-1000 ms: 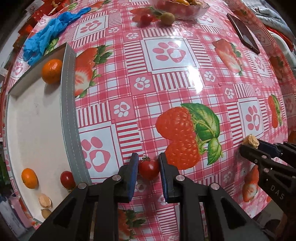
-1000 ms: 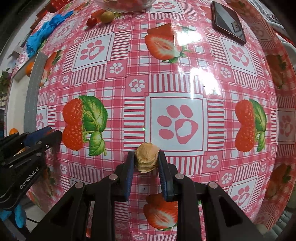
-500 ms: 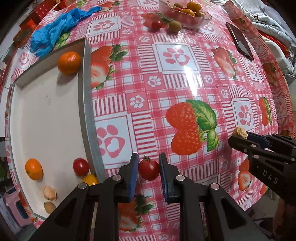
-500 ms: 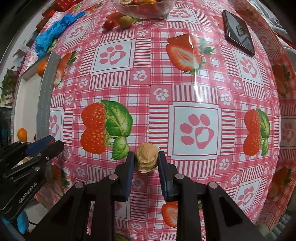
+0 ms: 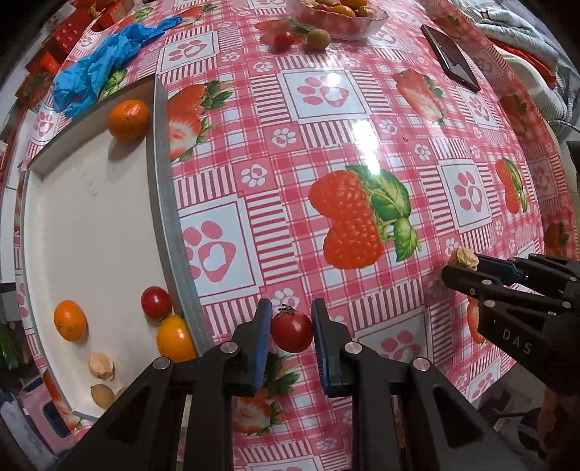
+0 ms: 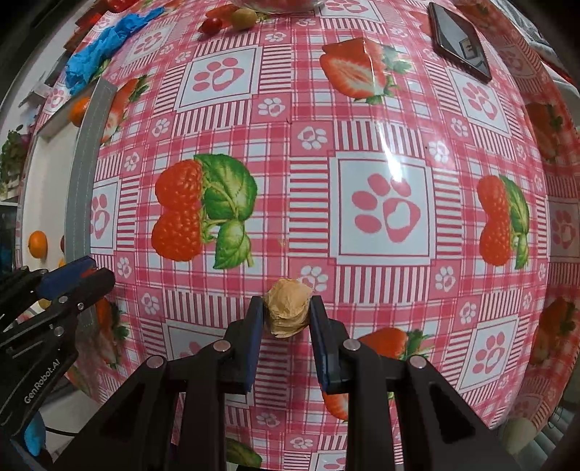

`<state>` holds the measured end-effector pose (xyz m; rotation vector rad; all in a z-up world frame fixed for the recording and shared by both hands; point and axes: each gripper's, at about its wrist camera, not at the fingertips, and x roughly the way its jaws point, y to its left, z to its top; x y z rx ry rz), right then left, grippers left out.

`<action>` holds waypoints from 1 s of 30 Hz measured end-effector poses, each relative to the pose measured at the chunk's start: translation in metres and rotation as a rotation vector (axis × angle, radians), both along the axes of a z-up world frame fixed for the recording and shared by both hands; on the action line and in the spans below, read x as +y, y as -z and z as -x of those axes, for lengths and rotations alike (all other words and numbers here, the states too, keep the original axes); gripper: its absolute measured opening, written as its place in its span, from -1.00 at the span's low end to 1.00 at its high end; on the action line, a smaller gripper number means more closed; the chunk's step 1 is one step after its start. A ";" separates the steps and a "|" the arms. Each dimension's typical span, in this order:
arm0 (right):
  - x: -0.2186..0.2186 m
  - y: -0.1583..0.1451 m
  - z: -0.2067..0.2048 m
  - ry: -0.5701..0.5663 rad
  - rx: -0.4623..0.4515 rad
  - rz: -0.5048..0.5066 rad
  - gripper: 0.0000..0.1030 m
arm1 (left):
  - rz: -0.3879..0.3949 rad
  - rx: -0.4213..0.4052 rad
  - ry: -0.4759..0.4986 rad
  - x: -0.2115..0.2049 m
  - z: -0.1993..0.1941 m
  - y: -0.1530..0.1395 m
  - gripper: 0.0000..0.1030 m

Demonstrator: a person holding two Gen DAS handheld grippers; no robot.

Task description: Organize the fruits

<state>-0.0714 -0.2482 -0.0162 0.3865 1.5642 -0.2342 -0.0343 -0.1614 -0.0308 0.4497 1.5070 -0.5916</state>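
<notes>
My left gripper is shut on a red cherry tomato and hangs above the tablecloth, just right of the white tray's grey rim. In the tray lie two small oranges, a cherry tomato, a yellow-orange fruit and papery husked fruits. My right gripper is shut on a tan husked fruit, held over the cloth; in the left wrist view the same fruit shows at its tips on the right.
A glass bowl of mixed fruit stands at the far edge, with a cherry tomato and a greenish fruit beside it. A crumpled blue glove lies at far left, a dark phone at far right.
Both grippers have shifted left toward the tray and risen a little, each still holding its fruit. More of the tray and its contents now shows.
</notes>
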 end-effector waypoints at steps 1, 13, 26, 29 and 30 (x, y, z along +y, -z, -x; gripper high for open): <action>0.000 0.000 0.002 0.002 0.002 -0.001 -0.46 | -0.002 0.001 0.001 0.001 0.001 -0.001 -0.54; -0.009 0.005 0.017 0.030 0.011 -0.009 -0.46 | -0.008 0.005 0.020 0.025 -0.002 -0.011 -0.54; -0.031 0.035 0.025 0.053 0.035 -0.008 -0.46 | -0.021 0.030 0.040 0.007 0.006 0.004 -0.54; -0.035 0.035 0.025 0.059 0.041 -0.009 -0.46 | -0.024 0.037 0.046 0.006 0.010 0.008 -0.54; -0.036 0.036 0.026 0.062 0.044 -0.010 -0.46 | -0.023 0.037 0.049 0.006 0.011 0.008 -0.54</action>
